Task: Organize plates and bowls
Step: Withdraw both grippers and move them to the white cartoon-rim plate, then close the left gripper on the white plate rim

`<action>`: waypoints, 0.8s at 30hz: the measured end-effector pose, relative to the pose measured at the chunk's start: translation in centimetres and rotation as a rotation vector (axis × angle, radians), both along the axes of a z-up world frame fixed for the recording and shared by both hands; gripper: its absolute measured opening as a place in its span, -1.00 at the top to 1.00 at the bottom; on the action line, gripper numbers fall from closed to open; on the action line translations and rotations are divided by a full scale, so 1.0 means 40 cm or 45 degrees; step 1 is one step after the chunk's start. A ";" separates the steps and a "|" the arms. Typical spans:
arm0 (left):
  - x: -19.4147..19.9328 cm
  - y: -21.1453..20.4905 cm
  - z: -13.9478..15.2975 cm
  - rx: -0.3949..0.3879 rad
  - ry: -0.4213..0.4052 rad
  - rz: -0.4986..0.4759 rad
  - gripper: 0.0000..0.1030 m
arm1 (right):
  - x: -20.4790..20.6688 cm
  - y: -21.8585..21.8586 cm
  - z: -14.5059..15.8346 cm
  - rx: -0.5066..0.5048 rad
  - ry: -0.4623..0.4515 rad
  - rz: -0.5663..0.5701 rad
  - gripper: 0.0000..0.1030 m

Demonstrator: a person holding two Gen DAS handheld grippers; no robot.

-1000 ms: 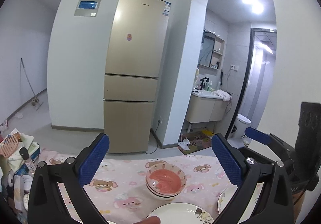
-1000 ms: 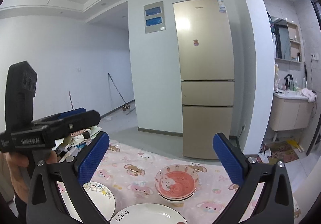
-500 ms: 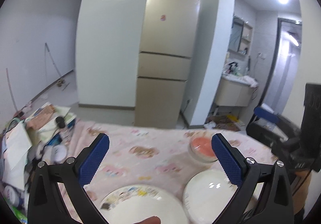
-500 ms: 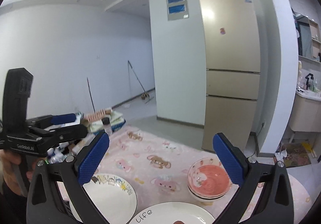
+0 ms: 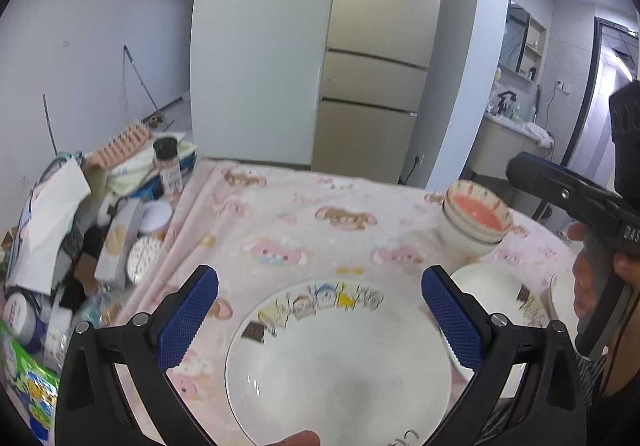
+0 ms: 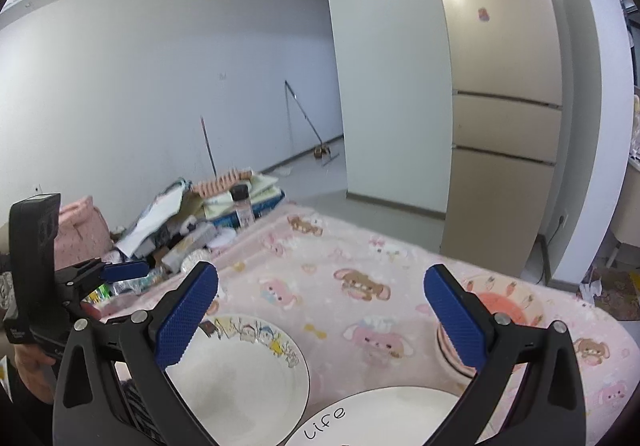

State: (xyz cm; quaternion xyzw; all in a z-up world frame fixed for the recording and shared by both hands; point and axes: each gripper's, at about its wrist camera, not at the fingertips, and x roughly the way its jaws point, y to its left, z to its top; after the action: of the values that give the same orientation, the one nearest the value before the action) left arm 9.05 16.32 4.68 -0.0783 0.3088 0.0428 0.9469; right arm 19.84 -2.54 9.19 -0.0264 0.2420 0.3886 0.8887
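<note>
My left gripper (image 5: 318,302) is open and hovers low over a white plate with cartoon figures (image 5: 340,362) on the pink cloth. To its right lies a second white plate (image 5: 494,286), and behind that stands a stack of pink-lined bowls (image 5: 472,218). My right gripper (image 6: 320,310) is also open, above the cartoon plate (image 6: 240,370) and a plate lettered "Life" (image 6: 380,418). Its right finger partly hides the bowl stack (image 6: 504,302). Each gripper shows in the other's view: the right gripper (image 5: 524,172) and the left gripper (image 6: 120,272), each held by a hand.
A pink cartoon cloth (image 5: 304,222) covers the table. Its left end is crowded with boxes, jars, a small bottle (image 5: 168,166) and a pink rack (image 5: 120,142). Another white dish (image 5: 560,298) sits at the right edge behind the hand. A gold fridge (image 5: 380,46) stands beyond.
Both grippers have tipped down and swung left over the table. The left one has come down close over the cartoon plate, which now fills the space between its fingers. Both stay open.
</note>
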 end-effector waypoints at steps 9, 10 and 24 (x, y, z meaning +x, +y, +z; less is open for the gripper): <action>0.000 0.031 -0.112 -0.014 0.132 0.057 -1.00 | 0.033 0.060 -0.110 -0.122 0.060 0.037 -0.68; -0.004 0.045 -0.120 -0.044 0.138 0.078 -1.00 | 0.039 0.068 -0.125 -0.144 0.082 0.048 -0.57; -0.033 0.122 -0.242 -0.335 0.353 0.153 -0.27 | 0.078 0.099 -0.299 -0.325 0.434 0.192 0.37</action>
State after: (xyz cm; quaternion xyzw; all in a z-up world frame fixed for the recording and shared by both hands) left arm 7.72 21.20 -5.01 -0.2128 0.4341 0.0689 0.8727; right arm 22.95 1.44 -2.75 -0.0906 0.4332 0.4191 0.7928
